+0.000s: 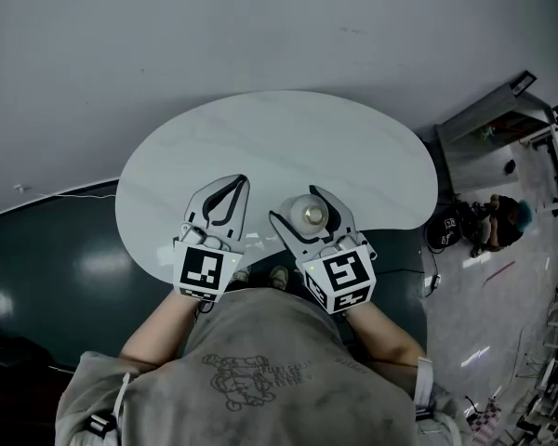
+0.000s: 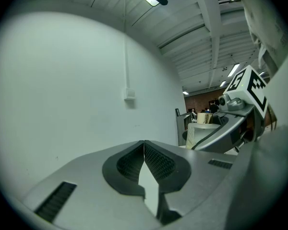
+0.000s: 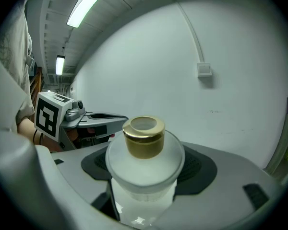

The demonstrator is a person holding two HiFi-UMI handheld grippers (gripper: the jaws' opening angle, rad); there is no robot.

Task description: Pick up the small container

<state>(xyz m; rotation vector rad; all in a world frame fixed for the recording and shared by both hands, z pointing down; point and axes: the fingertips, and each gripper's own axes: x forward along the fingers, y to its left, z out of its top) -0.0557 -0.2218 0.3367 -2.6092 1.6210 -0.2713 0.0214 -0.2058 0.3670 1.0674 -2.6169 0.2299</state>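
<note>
The small frosted white container with a gold cap [image 3: 144, 158] sits clamped between the jaws of the right gripper [image 1: 305, 208]. The left gripper [image 2: 144, 148], just to its left, is closed and empty.

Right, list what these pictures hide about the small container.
- Base of the frosted white container with gold cap: right gripper view's lower edge cuts it off; in the head view its own top covers it.
- Contents: frosted wall hides them.
- Its side in the left gripper view: partly behind the right gripper.

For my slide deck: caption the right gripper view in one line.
Right tongs shut on a frosted jar with a gold cap; left tongs alongside, white wall behind.
</note>
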